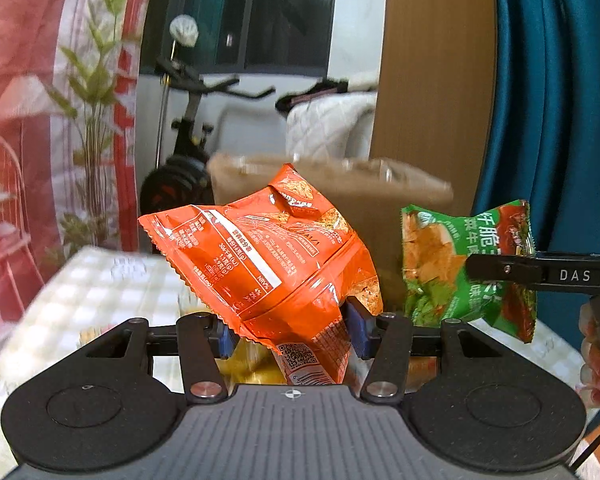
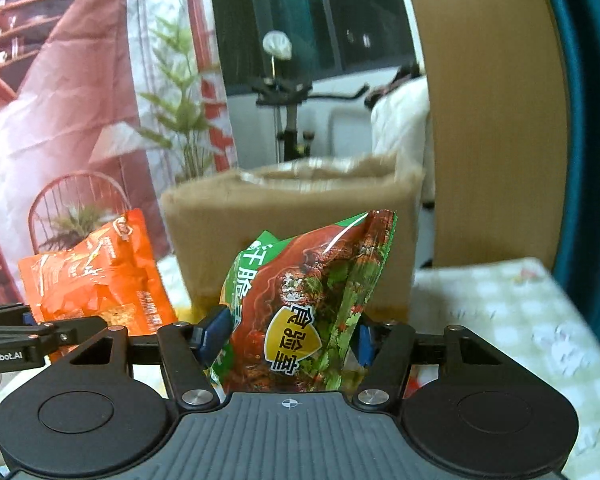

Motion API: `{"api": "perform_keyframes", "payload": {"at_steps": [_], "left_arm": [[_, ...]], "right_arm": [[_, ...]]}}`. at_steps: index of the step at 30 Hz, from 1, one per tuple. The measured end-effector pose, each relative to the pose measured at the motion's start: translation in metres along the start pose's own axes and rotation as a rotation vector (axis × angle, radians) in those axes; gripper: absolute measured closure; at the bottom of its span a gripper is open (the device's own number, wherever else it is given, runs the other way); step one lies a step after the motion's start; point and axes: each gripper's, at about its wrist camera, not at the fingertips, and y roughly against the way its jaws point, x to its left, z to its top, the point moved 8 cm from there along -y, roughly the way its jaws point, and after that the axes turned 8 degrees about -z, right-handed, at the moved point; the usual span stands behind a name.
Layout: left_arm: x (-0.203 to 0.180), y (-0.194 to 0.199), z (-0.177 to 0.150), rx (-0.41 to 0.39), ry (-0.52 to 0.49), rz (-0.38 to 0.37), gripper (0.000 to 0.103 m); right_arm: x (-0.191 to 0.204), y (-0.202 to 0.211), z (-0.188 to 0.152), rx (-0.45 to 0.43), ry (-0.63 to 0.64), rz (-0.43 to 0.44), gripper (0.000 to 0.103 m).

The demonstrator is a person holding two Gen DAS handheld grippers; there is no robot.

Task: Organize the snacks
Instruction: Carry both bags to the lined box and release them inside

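My left gripper (image 1: 290, 330) is shut on an orange snack packet (image 1: 268, 256) and holds it up above the table. My right gripper (image 2: 288, 338) is shut on a green and red snack packet (image 2: 312, 296), also held up. The green packet shows in the left wrist view (image 1: 468, 268) at the right, with the right gripper's arm across it. The orange packet shows in the right wrist view (image 2: 100, 272) at the left. A brown cardboard box (image 2: 292, 216), open at the top, stands just behind both packets; it also shows in the left wrist view (image 1: 380, 196).
The table has a pale checked cloth (image 2: 500, 312). Yellow packets (image 1: 252, 368) lie on it under the left gripper. A wooden panel (image 2: 492, 120) and a teal curtain (image 1: 560, 100) stand behind at the right. An exercise bike (image 1: 188, 120) and a red printed backdrop (image 2: 60, 100) are further back.
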Motion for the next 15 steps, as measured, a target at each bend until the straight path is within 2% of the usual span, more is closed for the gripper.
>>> {"api": "perform_keyframes", "payload": {"at_steps": [7,15], "left_arm": [[-0.003,-0.004,0.049,-0.086,-0.047,0.002,0.048],[-0.001,-0.035,0.115,-0.149,-0.092,0.000,0.048]], "right_arm": [[-0.022,0.010,0.059,-0.120,-0.021,-0.017,0.045],[-0.051,-0.013,0.131,-0.230,-0.029,-0.058,0.045]]}}
